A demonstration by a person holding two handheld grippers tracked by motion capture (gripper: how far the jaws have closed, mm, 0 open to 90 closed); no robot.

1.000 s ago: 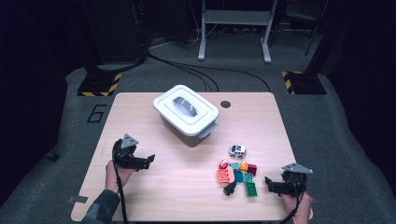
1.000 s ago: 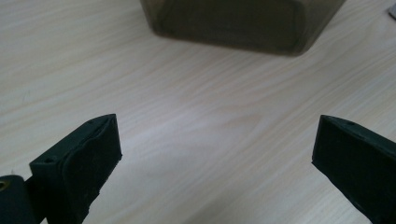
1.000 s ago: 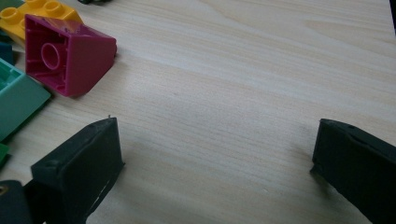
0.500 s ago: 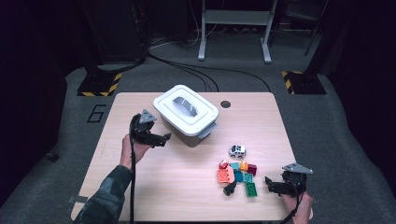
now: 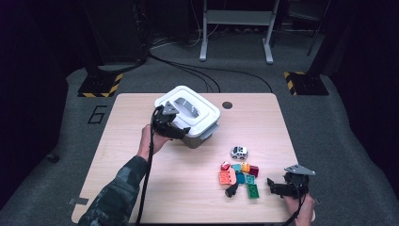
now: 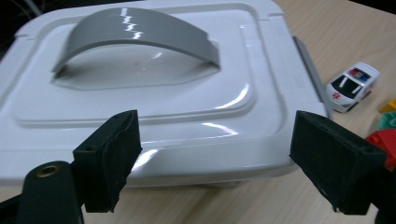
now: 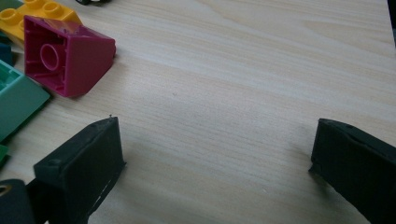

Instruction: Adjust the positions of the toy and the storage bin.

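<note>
Risk of slipping: left gripper [image 5: 181,132] at near rim of white lidded box [image 6: 154,100] on surface [image 5: 117,155], jaws just narrowing yet gripping nothing, handle [image 6: 135,42] beyond. Could shove box toward toy car [image 6: 351,86]. Right gripper [image 5: 277,187] idle, spread, empty.

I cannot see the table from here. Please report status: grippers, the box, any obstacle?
Left gripper at white lidded box, jaws just closing, open, lid edge between them. Right gripper open over bare table. Toy car apart from box.
</note>
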